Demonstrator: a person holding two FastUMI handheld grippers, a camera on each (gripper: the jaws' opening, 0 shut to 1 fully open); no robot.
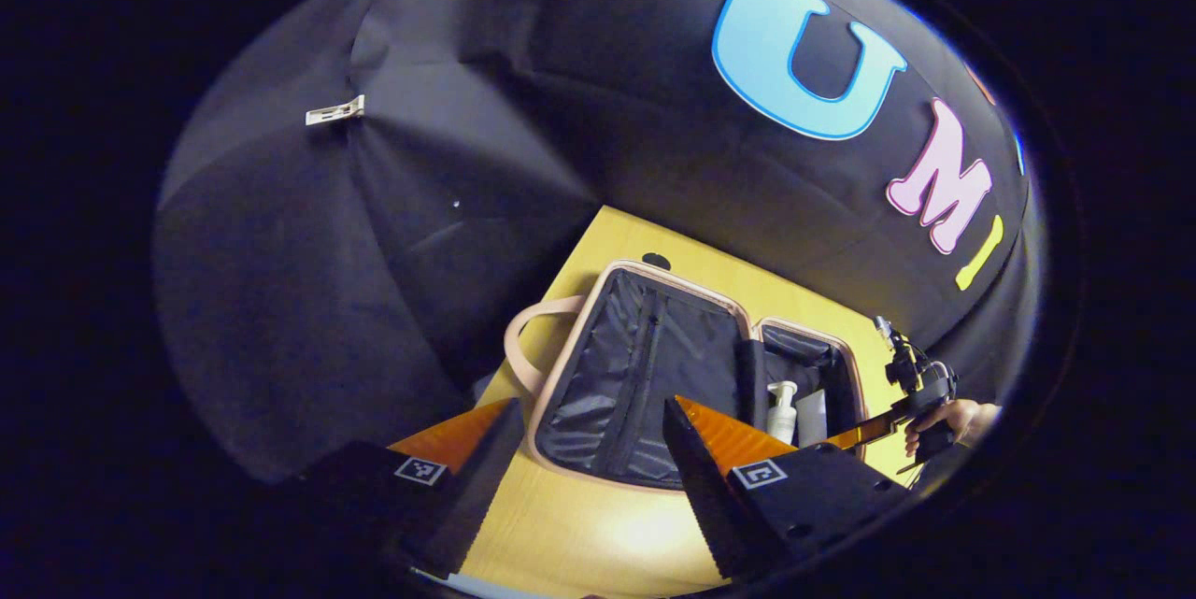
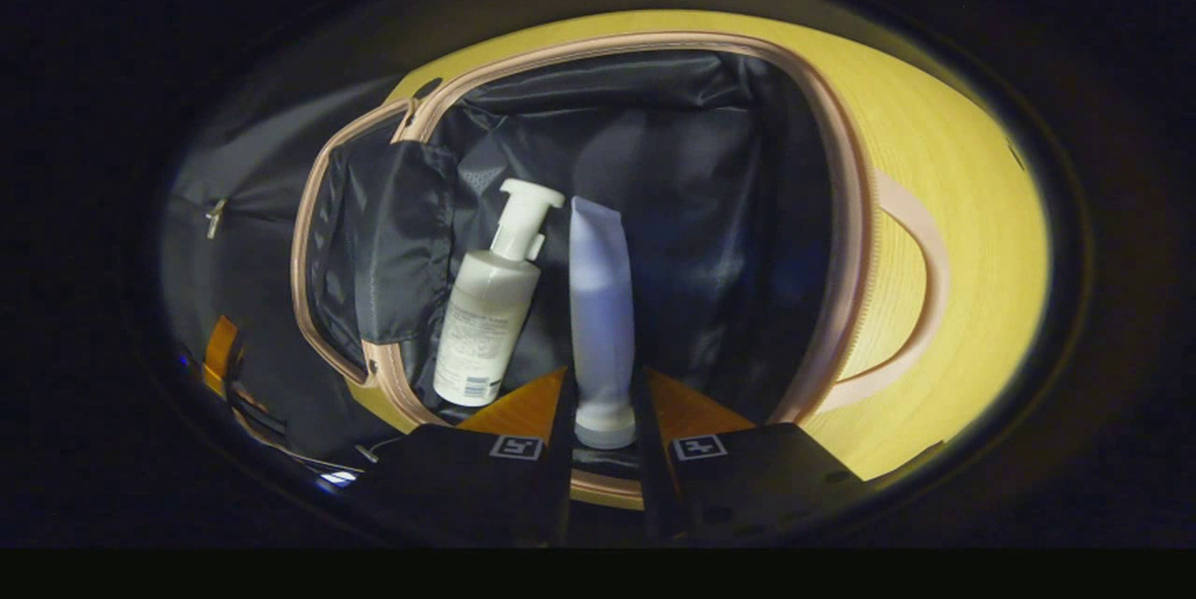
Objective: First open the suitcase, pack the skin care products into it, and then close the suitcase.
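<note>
Down at the bottom centre of the right gripper view, the right gripper (image 2: 605, 412) is clenched on a pale tube (image 2: 601, 319), both fingers pressing its lower body just above the cap, which points toward the bottom of the frame. Its flat crimped end reaches up toward mid-frame. Just left of the tube, touching or nearly so, lies a white pump bottle (image 2: 491, 314), tilted with its pump head toward the upper right. Both rest on the dark lining inside the open suitcase (image 2: 846, 235), whose pink rim curves around them; a pink handle (image 2: 920, 300) arcs over the yellow table (image 2: 972, 206) at the right.

Low in the left gripper view, the left gripper (image 1: 584, 477) is released, jaws spread wide with nothing between them, hovering over the bare table (image 1: 598, 534). Beyond its fingers the suitcase (image 1: 617, 375) lies open at mid-frame, both halves showing lining. The pump bottle (image 1: 781, 410) sits in the right half beside the tube (image 1: 811, 416). At the right edge a hand (image 1: 953, 420) holds the right gripper, whose fingertips I cannot make out there
</note>
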